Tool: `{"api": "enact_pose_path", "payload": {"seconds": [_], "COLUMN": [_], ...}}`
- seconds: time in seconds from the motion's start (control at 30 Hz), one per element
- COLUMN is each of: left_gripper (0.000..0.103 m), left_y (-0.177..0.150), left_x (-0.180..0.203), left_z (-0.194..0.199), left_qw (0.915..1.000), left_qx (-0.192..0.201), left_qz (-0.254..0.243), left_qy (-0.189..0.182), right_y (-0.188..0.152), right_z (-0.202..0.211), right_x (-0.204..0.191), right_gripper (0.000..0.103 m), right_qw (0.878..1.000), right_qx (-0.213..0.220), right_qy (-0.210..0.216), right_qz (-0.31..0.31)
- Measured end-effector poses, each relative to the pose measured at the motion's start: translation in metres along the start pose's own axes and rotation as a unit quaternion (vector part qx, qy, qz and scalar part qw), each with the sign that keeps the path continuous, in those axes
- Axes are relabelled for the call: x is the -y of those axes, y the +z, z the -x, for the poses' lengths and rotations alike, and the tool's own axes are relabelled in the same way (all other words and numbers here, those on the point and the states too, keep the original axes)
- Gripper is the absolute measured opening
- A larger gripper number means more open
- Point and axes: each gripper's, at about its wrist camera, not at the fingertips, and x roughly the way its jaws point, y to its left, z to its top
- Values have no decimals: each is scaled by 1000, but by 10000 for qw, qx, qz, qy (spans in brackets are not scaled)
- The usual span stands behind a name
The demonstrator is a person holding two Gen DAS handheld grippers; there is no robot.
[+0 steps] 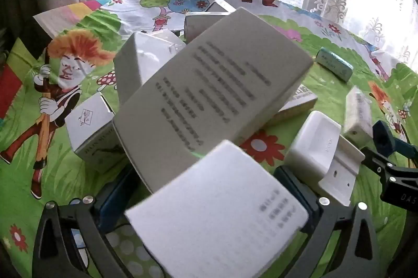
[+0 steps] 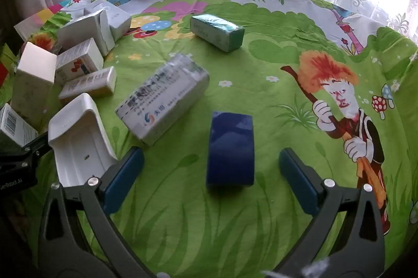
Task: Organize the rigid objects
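The left tool (image 1: 206, 189) is clamped on a long white cardboard box with blurred black print (image 1: 209, 92), which rises tilted away from the camera between the two blue-padded fingers (image 1: 117, 197). A second white printed surface (image 1: 219, 218) fills the near foreground in front of it; whether this is another face of the same box or a separate one cannot be told.

Taking the held box as landmark: just behind it to the left stands a pale grey carton (image 1: 141, 64), and lower left a small white box with a line drawing on top (image 1: 90, 121). To its right lie a white plastic cradle-shaped holder (image 1: 313, 142), a narrow yellow-edged box (image 1: 300, 101) partly hidden behind the landmark, and farther off a teal-green box (image 1: 334, 64). All rest on the bench, which is covered by a green cartoon-printed cloth (image 1: 65, 173).

The right tool (image 2: 210, 173) is spread wide, fingers apart from everything, hovering over a dark blue rectangular box (image 2: 231, 147) that lies on the cloth (image 2: 261, 225) between them. Beyond that box lie a clear-wrapped white pack with a blue logo (image 2: 164, 100) and the teal-green box (image 2: 216, 31). The white holder (image 2: 78, 142) sits to the left, beside a cluster of white boxes (image 2: 78, 48).
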Motion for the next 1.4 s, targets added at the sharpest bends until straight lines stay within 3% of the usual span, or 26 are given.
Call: {"api": "enact_pose_path", "payload": {"seconds": [1.4], "left_gripper": [103], "left_y": [0], "left_x": [2], "left_z": [-1], "left_qw": [10000], "left_qx": [-51], "left_qz": [17], "left_qy": [-25], "right_y": [0], "right_z": [0], "right_x": [1], "right_gripper": [103], "right_qw": [10000], "right_qx": [-1], "right_qy": [-6], "right_qz": [7]}}
